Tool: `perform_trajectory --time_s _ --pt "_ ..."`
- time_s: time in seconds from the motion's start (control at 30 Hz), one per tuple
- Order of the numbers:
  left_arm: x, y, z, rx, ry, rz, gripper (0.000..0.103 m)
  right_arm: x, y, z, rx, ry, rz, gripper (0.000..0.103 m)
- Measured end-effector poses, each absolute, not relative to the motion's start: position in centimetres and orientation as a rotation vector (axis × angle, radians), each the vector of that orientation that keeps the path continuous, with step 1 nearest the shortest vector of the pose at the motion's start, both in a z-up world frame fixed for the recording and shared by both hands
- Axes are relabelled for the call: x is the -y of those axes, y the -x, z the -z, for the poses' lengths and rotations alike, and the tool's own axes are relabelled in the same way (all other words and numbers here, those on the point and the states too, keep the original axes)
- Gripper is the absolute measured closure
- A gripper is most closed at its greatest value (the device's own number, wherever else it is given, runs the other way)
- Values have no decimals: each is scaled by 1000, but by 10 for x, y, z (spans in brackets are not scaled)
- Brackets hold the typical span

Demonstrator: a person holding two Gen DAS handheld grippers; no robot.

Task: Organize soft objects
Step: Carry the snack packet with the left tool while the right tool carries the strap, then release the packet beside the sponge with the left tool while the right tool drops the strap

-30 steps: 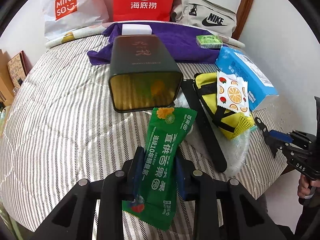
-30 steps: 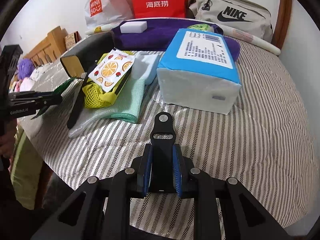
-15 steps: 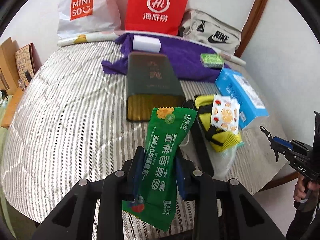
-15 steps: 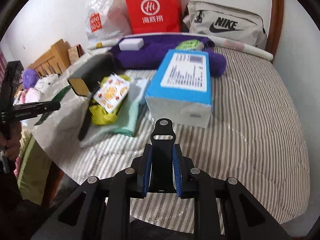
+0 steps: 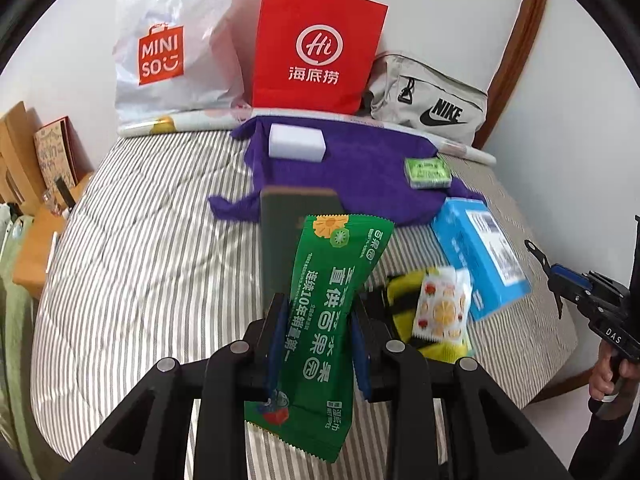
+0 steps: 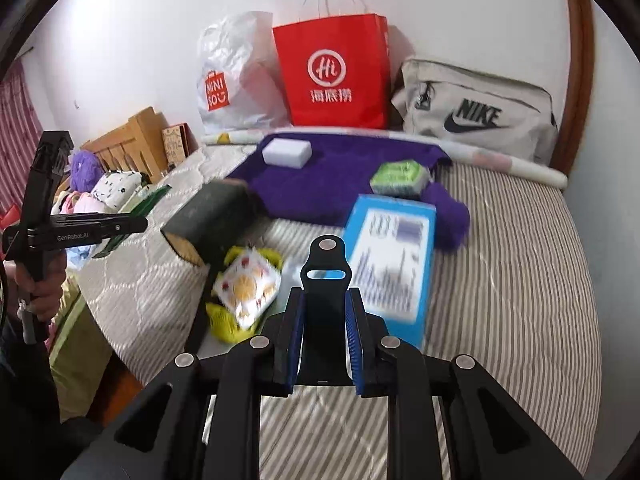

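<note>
My left gripper (image 5: 318,304) is shut on a green wet-wipes pack (image 5: 336,280), held above the striped bed (image 5: 140,260). Behind the pack lies a dark tin box (image 5: 280,232) on its side. My right gripper (image 6: 325,296) is shut on a black strap piece (image 6: 326,264) with a slot and a silver rivet. Below it lie a blue tissue pack (image 6: 390,264) and a yellow mesh bag (image 6: 224,320) with an orange-print sachet (image 6: 246,288) on top. In the left wrist view the right gripper (image 5: 560,280) hangs at the bed's right edge.
A purple towel (image 5: 360,176) at the back carries a white sponge (image 5: 296,142) and a green pack (image 5: 427,172). A red paper bag (image 5: 316,52), a white Miniso bag (image 5: 168,52) and a grey Nike bag (image 5: 432,100) line the wall. Wooden furniture (image 6: 132,140) stands left.
Both grippers have risen and drawn back from the bed, so more of the bags and wall shows. The green pack and the black strap piece stay gripped.
</note>
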State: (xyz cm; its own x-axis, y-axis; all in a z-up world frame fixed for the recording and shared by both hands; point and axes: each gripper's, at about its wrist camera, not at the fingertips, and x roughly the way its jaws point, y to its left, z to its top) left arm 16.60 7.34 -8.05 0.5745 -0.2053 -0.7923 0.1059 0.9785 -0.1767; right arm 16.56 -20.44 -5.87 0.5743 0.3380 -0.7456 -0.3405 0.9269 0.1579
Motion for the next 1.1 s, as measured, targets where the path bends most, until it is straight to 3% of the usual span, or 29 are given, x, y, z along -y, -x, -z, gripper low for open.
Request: perform_trajectory --time_s 0.53,1.1 --pt "-77 -273 68 -939 161 159 75 188 -276 43 -841 19 -439 83" --pt "-68 -375 97 -997 199 188 75 185 -381 86 -930 65 -406 83"
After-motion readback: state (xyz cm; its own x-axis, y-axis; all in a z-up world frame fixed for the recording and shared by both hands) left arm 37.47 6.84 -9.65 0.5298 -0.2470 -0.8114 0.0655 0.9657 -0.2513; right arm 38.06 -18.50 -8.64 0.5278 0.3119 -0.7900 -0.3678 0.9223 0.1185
